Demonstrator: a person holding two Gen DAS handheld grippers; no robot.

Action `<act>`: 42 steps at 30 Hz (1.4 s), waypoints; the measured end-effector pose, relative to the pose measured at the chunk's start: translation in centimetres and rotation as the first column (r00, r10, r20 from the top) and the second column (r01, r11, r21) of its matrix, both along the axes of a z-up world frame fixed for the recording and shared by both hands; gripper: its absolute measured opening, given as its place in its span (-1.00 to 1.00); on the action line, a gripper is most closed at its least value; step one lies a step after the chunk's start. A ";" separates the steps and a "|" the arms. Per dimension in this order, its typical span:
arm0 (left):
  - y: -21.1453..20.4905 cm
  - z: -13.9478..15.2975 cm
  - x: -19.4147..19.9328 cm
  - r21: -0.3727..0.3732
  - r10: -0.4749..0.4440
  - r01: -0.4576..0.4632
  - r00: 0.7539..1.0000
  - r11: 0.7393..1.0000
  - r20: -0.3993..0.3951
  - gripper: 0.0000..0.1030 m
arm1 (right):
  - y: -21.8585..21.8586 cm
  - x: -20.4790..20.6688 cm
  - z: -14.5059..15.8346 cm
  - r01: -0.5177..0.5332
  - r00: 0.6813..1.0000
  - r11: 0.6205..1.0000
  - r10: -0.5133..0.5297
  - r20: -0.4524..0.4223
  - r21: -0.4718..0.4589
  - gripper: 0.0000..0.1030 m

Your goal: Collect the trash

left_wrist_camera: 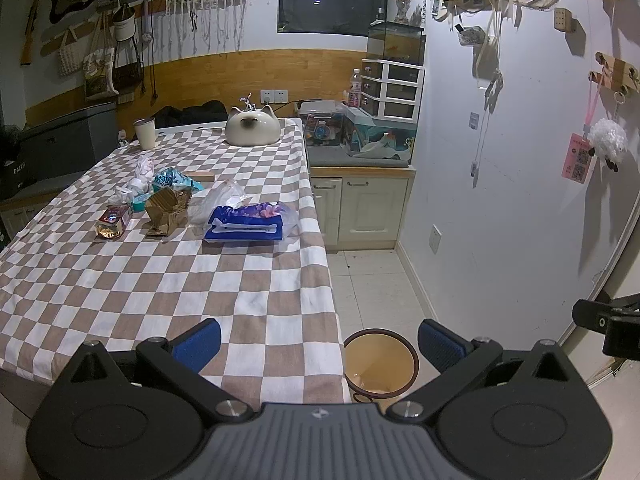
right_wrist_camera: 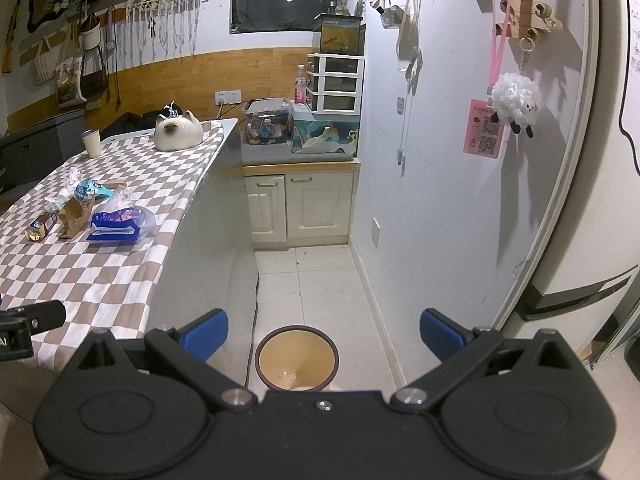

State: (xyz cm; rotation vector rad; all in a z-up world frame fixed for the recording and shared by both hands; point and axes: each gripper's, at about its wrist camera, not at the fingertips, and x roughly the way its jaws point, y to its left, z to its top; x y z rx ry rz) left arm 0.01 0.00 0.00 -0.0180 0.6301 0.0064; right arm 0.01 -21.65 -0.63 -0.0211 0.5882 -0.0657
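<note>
Trash on the checked tablecloth (left_wrist_camera: pixel 160 280), well ahead of both tongs and off to their left, none of it touched yet. Left to right across the cluster: gold-and-red snack packet (left_wrist_camera: pixel 113 222), white crumpled wrapper (left_wrist_camera: pixel 138 178), teal wrapper (left_wrist_camera: pixel 176 180), torn brown cardboard box (left_wrist_camera: pixel 166 210), clear plastic bag (left_wrist_camera: pixel 224 198), blue tissue pack (left_wrist_camera: pixel 248 226) with its long axis lying crosswise to the reach.

Left gripper (left_wrist_camera: pixel 318 344): 2 blue pads spread wide, nothing between them, held over the near corner of the cloth. Right gripper (right_wrist_camera: pixel 323 334): likewise spread wide and empty, held off the table over the floor, with the brown-rimmed bin (right_wrist_camera: pixel 297 360) directly ahead and below, between its fingers.

Judgement: left gripper nearer the cluster, so probably the one to reach forward and slightly leftward. Blue tissue pack closest on that side, probably best pinched across its short width. Bin just right of the table's corner, a short swing away.
</note>
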 end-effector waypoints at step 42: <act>0.0 0.0 0.0 0.003 -0.003 0.003 1.000 1.000 0.001 1.00 | -0.1 0.2 -0.3 0.005 1.000 1.000 -0.005 -0.007 0.004 1.00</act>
